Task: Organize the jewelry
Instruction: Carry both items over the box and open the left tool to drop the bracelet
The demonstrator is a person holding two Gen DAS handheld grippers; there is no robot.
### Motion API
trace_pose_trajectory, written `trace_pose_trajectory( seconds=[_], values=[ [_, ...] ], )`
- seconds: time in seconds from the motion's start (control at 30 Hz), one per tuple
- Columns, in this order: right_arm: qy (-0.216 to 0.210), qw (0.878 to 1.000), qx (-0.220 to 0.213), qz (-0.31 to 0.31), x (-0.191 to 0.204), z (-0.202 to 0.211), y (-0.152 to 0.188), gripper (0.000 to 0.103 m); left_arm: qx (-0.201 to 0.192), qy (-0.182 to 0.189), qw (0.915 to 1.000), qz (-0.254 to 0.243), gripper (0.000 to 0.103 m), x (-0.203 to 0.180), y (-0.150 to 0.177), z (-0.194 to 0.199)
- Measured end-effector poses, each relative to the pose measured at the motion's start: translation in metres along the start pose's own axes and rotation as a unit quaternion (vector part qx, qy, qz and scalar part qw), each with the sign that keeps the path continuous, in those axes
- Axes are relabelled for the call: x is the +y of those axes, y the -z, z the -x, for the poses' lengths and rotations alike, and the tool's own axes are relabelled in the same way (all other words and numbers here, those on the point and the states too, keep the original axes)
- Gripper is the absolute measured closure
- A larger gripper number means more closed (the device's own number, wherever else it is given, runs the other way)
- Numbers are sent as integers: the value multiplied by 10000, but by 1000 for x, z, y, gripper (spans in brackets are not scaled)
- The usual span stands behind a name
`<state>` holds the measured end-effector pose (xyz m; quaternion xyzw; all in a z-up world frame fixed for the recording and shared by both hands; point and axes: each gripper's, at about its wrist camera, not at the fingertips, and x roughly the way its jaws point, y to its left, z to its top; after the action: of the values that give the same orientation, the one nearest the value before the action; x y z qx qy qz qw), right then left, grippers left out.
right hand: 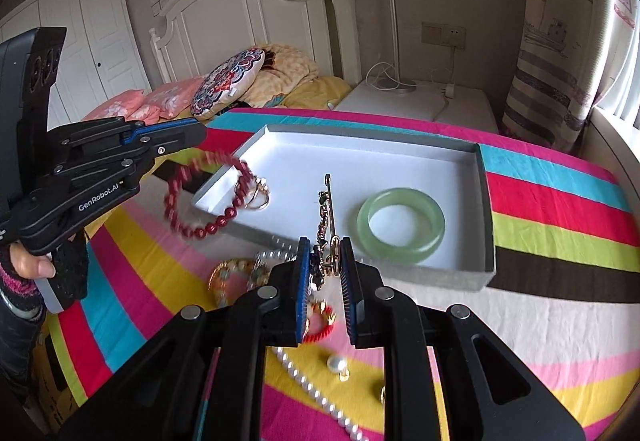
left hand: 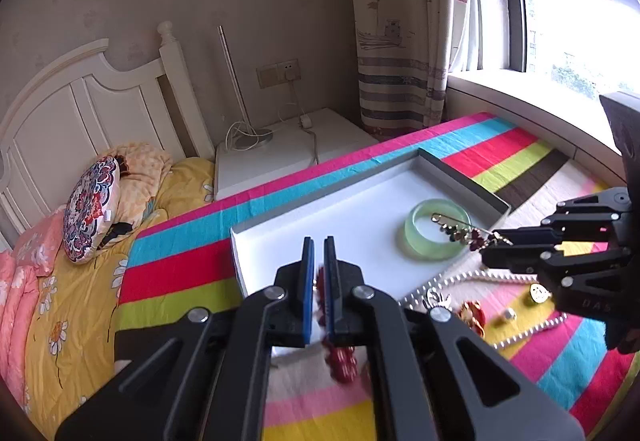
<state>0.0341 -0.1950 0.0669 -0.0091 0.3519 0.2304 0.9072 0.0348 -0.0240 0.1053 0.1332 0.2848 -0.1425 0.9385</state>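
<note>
Carrying two pieces toward the tray [left hand: 280, 213] at once, judging by both views. Seen from the left wrist: left gripper [left hand: 319, 281] at lower centre, jaws nearly together and pinching a red bead bracelet [left hand: 340, 357] that droops blurred below the pads, just short of the tray's near edge; right gripper [left hand: 496, 245] entering from the right edge, clamped on a long pin brooch [left hand: 460, 231] whose far end hangs over the green bangle [left hand: 438, 229] already lying in the tray. Seen from the right wrist: right gripper [right hand: 324, 261] at lower centre, jaws narrowly apart and gripping the brooch's dangling charms, pin shaft reaching up over the white tray floor; left gripper [right hand: 192, 137] at left, bracelet swinging across the tray's left corner. Loose on the striped cloth [right hand: 560, 209] below: pearl strand [right hand: 316, 393], single pearl [right hand: 335, 363], red cord bracelet [right hand: 320, 329]. Next, probably: bringing each piece fully over bare tray floor, lowering, then parting the jaws clear of the bangle.
</note>
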Motion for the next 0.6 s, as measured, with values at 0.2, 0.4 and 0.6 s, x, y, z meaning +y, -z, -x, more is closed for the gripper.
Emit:
trace_pose_trajectory(
  seconds=[0.2,0.4,0.6],
  values=[
    [-54,9998,86,-146,-9,-32,-22,86,-29,-15,9999,159,100,12,-22,-21],
    [-229,9992,238,-237,-10,-58,-27,86,474,356,9951,790,96,43,-9,-51],
    [-342,9990,259,-104,-6,-60,-22,86,815,1148,9869,783,57,40,31,-29]
  ],
)
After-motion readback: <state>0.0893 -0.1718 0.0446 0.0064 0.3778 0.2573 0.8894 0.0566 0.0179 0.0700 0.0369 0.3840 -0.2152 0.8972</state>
